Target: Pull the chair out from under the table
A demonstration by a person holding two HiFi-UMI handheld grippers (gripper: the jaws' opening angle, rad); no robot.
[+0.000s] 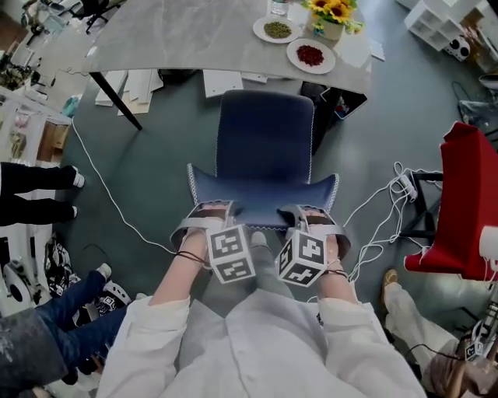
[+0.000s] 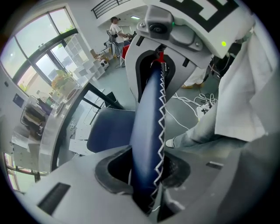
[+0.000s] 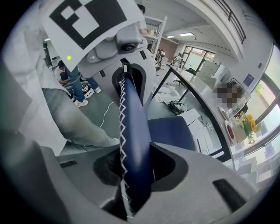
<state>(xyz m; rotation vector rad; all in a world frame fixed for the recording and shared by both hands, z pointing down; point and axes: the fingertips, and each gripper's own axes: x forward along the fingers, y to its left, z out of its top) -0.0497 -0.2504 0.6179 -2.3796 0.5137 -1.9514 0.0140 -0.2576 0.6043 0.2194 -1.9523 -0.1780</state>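
The dark blue chair (image 1: 264, 144) stands on the floor just in front of the grey table (image 1: 194, 39), its seat almost wholly out from under the tabletop. Its backrest, edged with white zigzag stitching, faces me. My left gripper (image 1: 214, 216) is shut on the left part of the backrest's top edge (image 2: 148, 127), and the padded edge runs between its jaws. My right gripper (image 1: 307, 218) is shut on the right part of the same edge (image 3: 133, 127). In each gripper view the other gripper shows further along the backrest. Both grippers point steeply down.
On the table's right end stand two plates of food (image 1: 310, 55) and a pot of sunflowers (image 1: 333, 12). Papers (image 1: 226, 82) lie under the table. White cables (image 1: 389, 202) trail right of the chair beside a red object (image 1: 467, 202). Bystanders' legs (image 1: 39, 190) stand at left.
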